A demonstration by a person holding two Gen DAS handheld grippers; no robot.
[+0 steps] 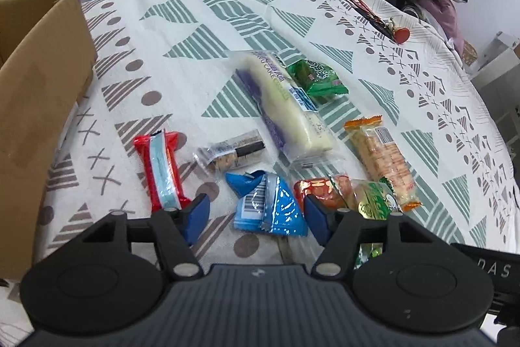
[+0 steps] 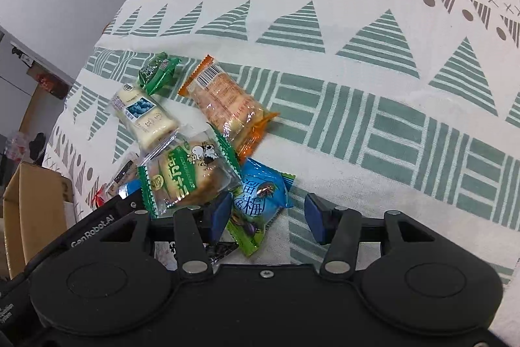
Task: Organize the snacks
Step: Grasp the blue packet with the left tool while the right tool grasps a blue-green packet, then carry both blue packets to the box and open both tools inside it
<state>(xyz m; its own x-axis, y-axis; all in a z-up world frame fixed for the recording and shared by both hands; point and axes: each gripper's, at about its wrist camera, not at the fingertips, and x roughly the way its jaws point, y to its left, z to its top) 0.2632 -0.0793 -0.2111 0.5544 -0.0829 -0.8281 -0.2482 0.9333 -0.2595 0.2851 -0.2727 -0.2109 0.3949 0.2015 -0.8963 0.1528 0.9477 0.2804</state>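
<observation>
**A:** While both sets of fingers stand spread with nothing between them, which snack would you take?

**B:** My left gripper hangs over the blue foil packet with the barcode, which lies on the patterned tablecloth near the open brown cardboard box. My right gripper straddles the blue-and-green plum-candy packet, its left pad just beside the wrapper.

**A:** How will they handle?

**B:** Light, crinkly and slick, I'd judge. Pinch across the puffed middle, not the crimped ends (those slide out). The long white cake in clear wrap looks soft, so squeeze gently; the orange-edged cracker pack could crumble.

**A:** Anything unclear?

**B:** The box's inside is cut off. Packets under the right gripper are hidden, and the green-edged clear packet overlaps its neighbours.
</observation>
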